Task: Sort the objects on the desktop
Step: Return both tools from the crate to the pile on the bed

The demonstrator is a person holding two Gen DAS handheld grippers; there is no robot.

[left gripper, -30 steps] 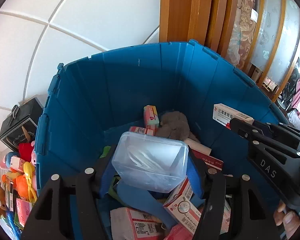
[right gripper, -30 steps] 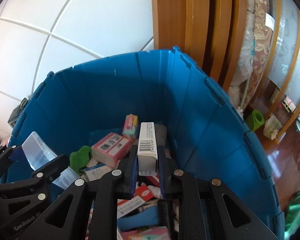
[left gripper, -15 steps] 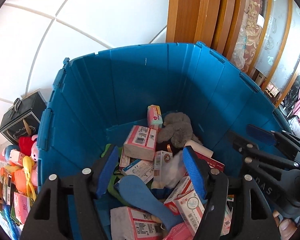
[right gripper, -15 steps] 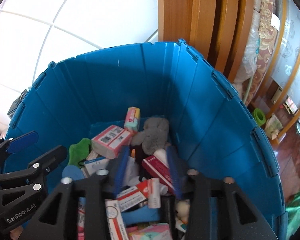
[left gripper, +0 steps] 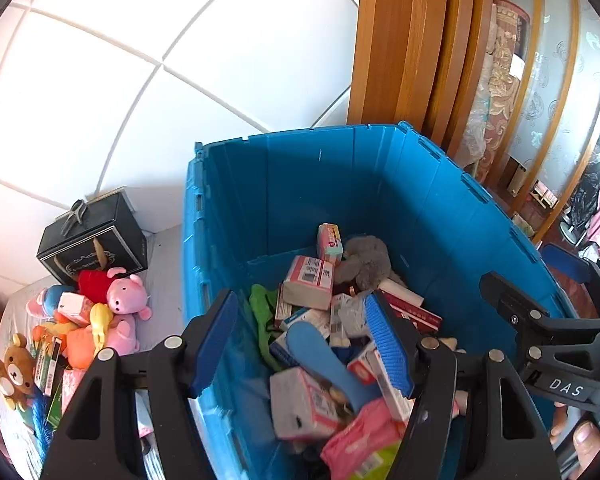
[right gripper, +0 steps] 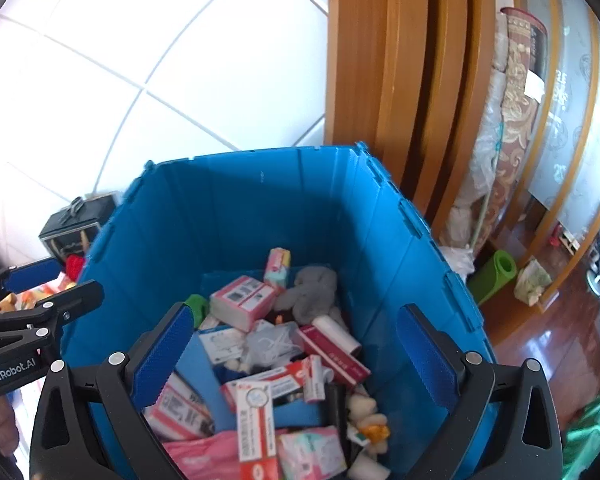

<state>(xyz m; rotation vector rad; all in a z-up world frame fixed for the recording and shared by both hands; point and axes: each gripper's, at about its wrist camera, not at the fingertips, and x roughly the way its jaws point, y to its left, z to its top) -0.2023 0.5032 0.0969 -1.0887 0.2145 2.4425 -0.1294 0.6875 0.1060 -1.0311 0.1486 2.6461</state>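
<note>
Big blue plastic crate [left gripper: 284, 200], open top, tall ribbed walls, is the landmark; everything below is placed rel. to it. It stands against a white tiled wall [left gripper: 180, 40], w/ an orange-brown wooden door frame [left gripper: 400, 40] just behind its far right corner.

Step in hand, as I judge it: between drops. Both grippers hang above the crate w/ nothing in them, so the next move calls for going out of the crate to fetch another desktop item.

Left gripper [left gripper: 300, 344]: over the crate's near-left part, jaws fairly wide, nothing between the pads; its left finger sits over the crate's left wall. Right gripper [right gripper: 292, 356]: over the crate's middle, jaws opening to very wide, nothing between them, only crate contents far below.

Already inside: a heap of pink-and-white cardboard boxes [right gripper: 242, 302], a grey plush toy [right gripper: 314, 292] near the far wall, a clear plastic container [right gripper: 272, 344] mid-heap, a dark red long carton [right gripper: 332, 350] just right of it.

Still to sort, outside the crate's left wall: a pile of small plush toys [left gripper: 100, 320] incl. a pink pig, w/ a black gift box [left gripper: 92, 248] behind them.

Room: open above the crate. Watch the left rim when swinging out to the pile; grippers are near each other, so move one at a time.
</note>
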